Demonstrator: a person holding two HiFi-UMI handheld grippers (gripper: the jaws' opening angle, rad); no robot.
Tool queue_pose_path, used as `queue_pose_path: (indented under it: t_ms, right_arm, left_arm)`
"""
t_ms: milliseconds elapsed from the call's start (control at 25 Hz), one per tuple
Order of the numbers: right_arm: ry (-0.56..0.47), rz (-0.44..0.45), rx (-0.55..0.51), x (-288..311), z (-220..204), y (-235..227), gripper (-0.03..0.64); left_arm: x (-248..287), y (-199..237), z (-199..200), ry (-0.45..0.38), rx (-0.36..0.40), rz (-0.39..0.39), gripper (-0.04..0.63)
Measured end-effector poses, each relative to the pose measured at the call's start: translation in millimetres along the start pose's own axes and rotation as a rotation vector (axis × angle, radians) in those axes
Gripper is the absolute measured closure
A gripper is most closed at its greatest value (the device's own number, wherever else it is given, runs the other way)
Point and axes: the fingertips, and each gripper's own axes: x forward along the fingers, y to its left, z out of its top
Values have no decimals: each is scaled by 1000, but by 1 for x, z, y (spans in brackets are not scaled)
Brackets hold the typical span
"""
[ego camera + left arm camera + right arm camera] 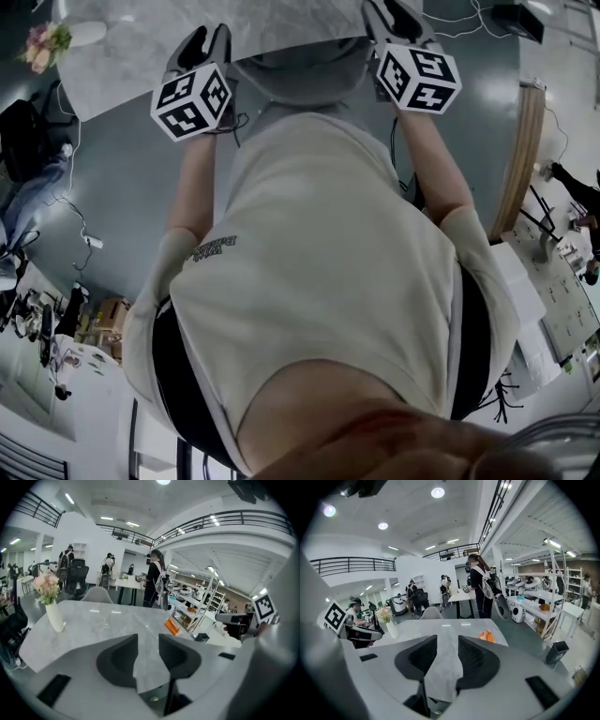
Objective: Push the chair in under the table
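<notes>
Two empty hand-held grippers by table

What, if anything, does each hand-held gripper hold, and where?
Nothing: the left hand-held gripper and right hand-held gripper have jaws apart, only grey marble tabletop visible between.

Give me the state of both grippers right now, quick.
Left gripper: open, jaws apart, nothing between them.
Right gripper: open, jaws apart, nothing between them.
</notes>
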Motion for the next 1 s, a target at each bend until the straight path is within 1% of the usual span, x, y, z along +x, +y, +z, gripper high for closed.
queue_pose_path:
  t_ms: [120, 200, 240, 400, 480, 680, 800, 920, 1000]
  right_arm:
    - [-63, 36, 32, -10, 30, 10, 482]
    - [-103, 62, 54, -20, 50, 16, 483]
    - [-124, 71, 54, -24, 59, 19, 486]
    - [-210, 99, 38, -40, 90, 32, 505]
    - [-249, 107, 22, -48, 103, 38, 506]
    - [-345, 121, -25, -73, 132, 52, 516]
    - [-413, 136, -38, -85, 147, 59, 543]
    - [-459, 150, -41, -92, 156, 62, 565]
    - [-467, 160, -42, -94, 158, 64, 575]
  left_arm:
    - [-12, -13, 30, -67, 114, 13, 466]
    - [-22, -25, 49, -117, 170, 5, 466]
    - [-28, -31, 59, -142, 179, -5, 469]
    - [-49, -44, 96, -231, 161, -52, 480]
    - [-60, -49, 114, -280, 168, -64, 491]
    - [-92, -62, 147, -406, 243, -47, 523]
    - [-108, -68, 161, -496, 252, -45, 551]
    - [-114, -77, 168, -530, 280, -52, 557]
    - [-117, -81, 171, -544, 290, -55, 565]
